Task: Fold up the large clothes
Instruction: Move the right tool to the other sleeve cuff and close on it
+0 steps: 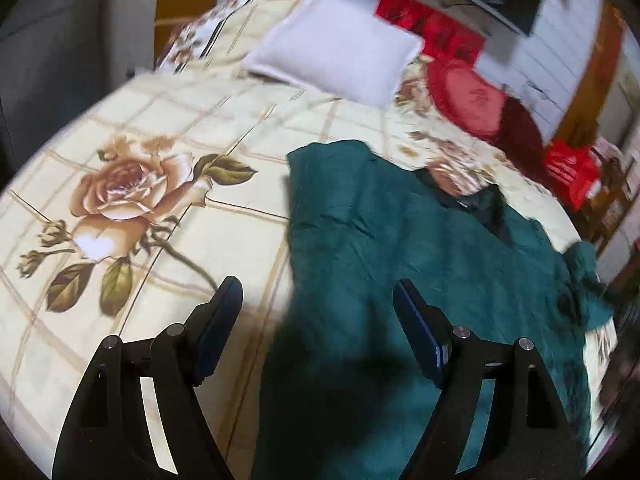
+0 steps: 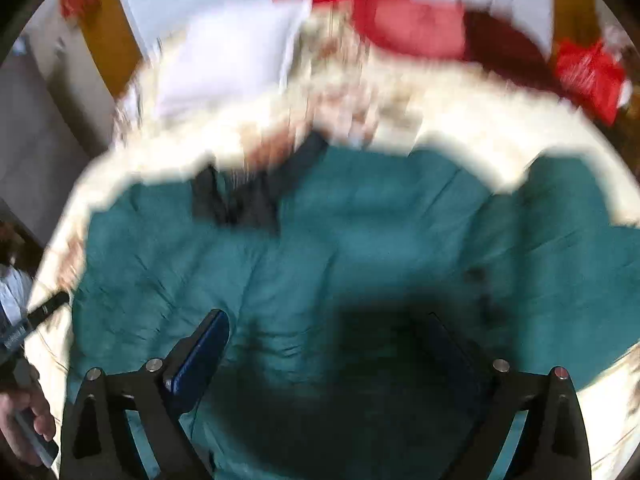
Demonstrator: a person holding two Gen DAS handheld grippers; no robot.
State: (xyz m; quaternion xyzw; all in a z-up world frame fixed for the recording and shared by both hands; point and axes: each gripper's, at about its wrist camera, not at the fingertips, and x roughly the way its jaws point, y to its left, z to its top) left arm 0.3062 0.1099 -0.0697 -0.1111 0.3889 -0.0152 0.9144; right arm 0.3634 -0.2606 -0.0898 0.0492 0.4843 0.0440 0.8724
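A large teal garment [image 1: 400, 240] lies spread flat on the floral bedspread [image 1: 140, 200], with a dark lining showing at its collar [image 1: 480, 204]. My left gripper [image 1: 316, 300] is open and empty, hovering above the garment's left edge. In the right wrist view, which is blurred by motion, the garment [image 2: 320, 240] fills the lower half. My right gripper [image 2: 328, 332] is open and empty above the middle of the garment, casting a dark shadow on the cloth.
A white pillow [image 1: 336, 48] and red cushions [image 1: 468, 96] lie at the head of the bed. A red bag [image 1: 568, 172] stands at the right beside wooden furniture. The person's other hand with the left gripper [image 2: 28, 360] shows at the left edge.
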